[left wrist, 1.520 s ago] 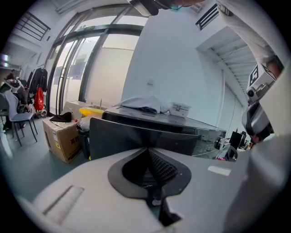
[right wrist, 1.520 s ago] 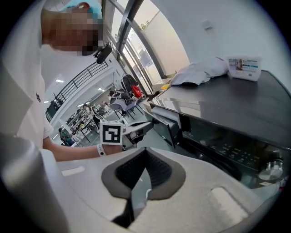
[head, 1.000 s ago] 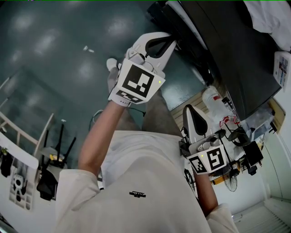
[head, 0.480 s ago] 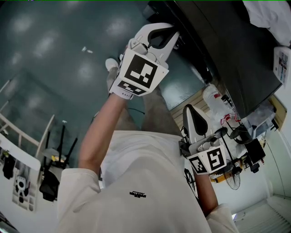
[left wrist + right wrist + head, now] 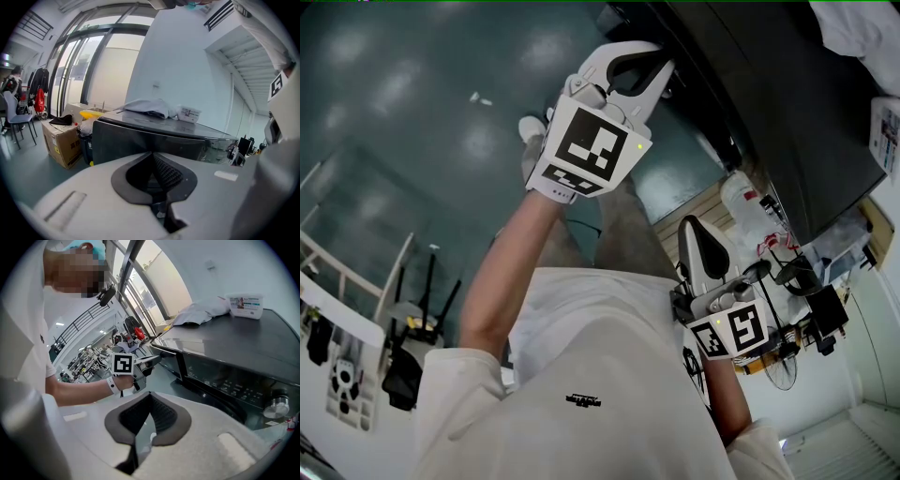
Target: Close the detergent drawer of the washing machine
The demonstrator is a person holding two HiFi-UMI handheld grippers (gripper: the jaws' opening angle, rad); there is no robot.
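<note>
Fingers of our left gripper were pressed together with nothing between them, which we judged made a blunt tip suited to pushing rather than grasping. We held it raised at the front of the washing machine. The detergent drawer lay just ahead of the tips, at the front's upper left corner; whether they touched it we could not tell. Our right gripper, likewise closed and empty, hung near our body, apart from the drawer

head camera looked steeply down over the person's chest; each gripper camera looked closely along its own jaws; all three shared the washing machine.
</note>
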